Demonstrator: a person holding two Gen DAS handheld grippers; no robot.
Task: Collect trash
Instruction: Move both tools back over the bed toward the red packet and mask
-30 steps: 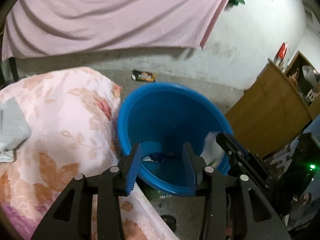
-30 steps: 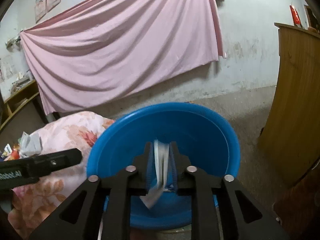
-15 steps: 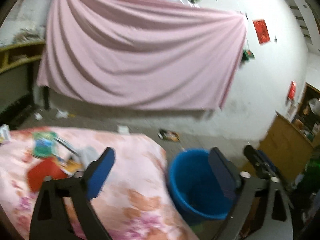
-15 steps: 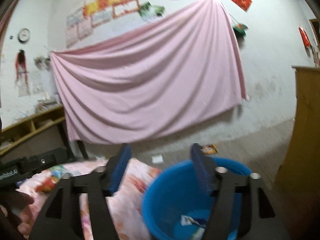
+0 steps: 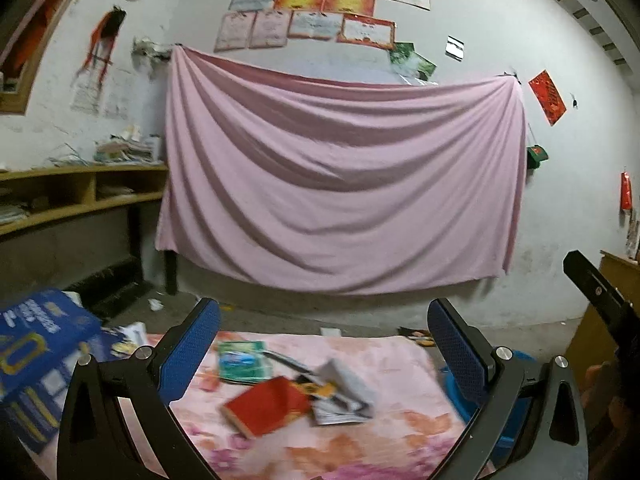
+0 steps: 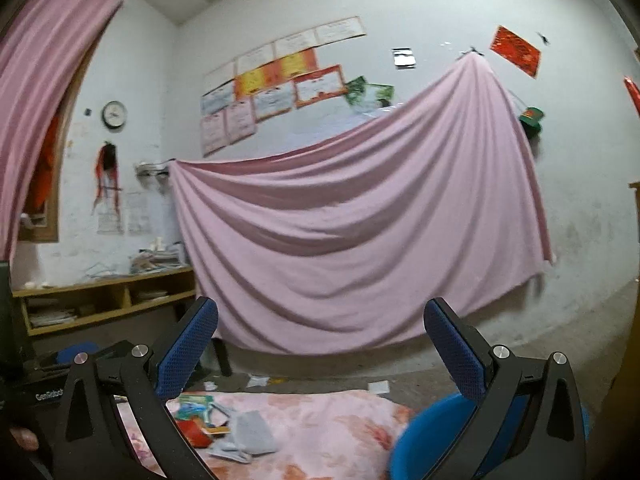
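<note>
Both tools, left tool (image 5: 323, 344) & right tool (image 6: 320, 344), have just been opening: wide, empty, since I'm aiming for litter (image 5: 344, 394) at 6 o'clock on bed (image 5: 360, 452), basin (image 6: 424, 436) nearby.

Dim, even indoor light; no visible lamp. Fisheye bends walls and blackens corners. Motion blur smears the litter (image 5: 276, 396) and basin (image 6: 432, 436). Sheet (image 5: 340, 184) folds moderately sharp.
</note>
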